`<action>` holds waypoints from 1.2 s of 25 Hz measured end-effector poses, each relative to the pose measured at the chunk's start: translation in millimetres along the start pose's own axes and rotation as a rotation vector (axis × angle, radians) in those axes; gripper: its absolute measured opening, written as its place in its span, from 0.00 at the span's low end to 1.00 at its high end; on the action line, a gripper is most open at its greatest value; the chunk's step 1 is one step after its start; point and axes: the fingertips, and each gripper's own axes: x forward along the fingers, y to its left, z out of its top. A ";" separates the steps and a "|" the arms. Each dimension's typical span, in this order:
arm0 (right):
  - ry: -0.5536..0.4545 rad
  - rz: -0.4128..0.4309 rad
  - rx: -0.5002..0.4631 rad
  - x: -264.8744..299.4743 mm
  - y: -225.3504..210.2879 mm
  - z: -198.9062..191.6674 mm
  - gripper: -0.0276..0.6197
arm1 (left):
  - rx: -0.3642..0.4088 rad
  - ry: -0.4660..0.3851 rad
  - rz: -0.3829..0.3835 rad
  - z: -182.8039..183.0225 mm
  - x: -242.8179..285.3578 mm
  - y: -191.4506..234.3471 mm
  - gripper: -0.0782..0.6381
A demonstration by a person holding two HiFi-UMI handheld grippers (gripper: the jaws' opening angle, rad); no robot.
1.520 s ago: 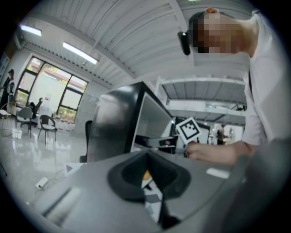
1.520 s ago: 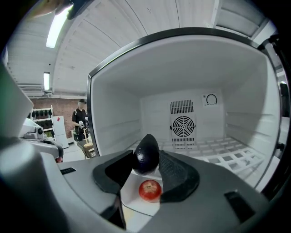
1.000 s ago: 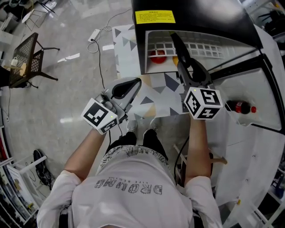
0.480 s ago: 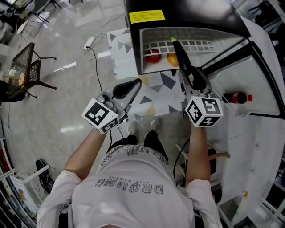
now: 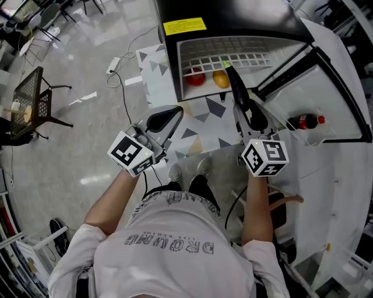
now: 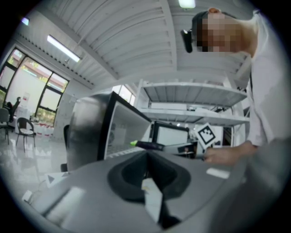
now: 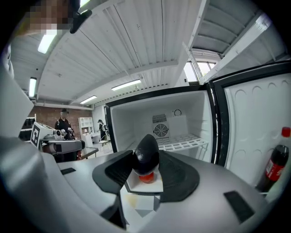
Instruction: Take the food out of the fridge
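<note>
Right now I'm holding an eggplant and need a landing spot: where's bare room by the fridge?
The patterned mat between the fridge and your shoes is bare, as is the wire shelf. Crowded: under that shelf, where a red fruit and an orange fruit sit.

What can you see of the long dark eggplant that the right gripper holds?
The eggplant is long and slim, with smooth, glossy skin, dark purple to almost black, and a small green stem end. It lies nearly level, with the stem end pointing toward the open fridge. The fingers of the right gripper clamp its thicker, rounded end. Nothing else touches it.
</note>
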 end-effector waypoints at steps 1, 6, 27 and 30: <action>-0.001 -0.004 0.002 -2.8 -0.2 -0.4 0.31 | 0.001 0.000 -0.004 0.3 0.4 -1.0 0.12; -0.008 -0.023 0.010 -14.9 -0.9 -1.7 0.31 | 0.006 0.000 -0.028 2.1 3.0 -5.9 0.12; 0.005 -0.054 0.053 -39.2 4.4 -14.6 0.31 | 0.010 -0.010 -0.081 5.6 11.1 -9.9 0.12; 0.007 -0.055 0.052 -40.4 4.4 -14.7 0.31 | 0.012 -0.010 -0.080 5.6 11.6 -9.6 0.12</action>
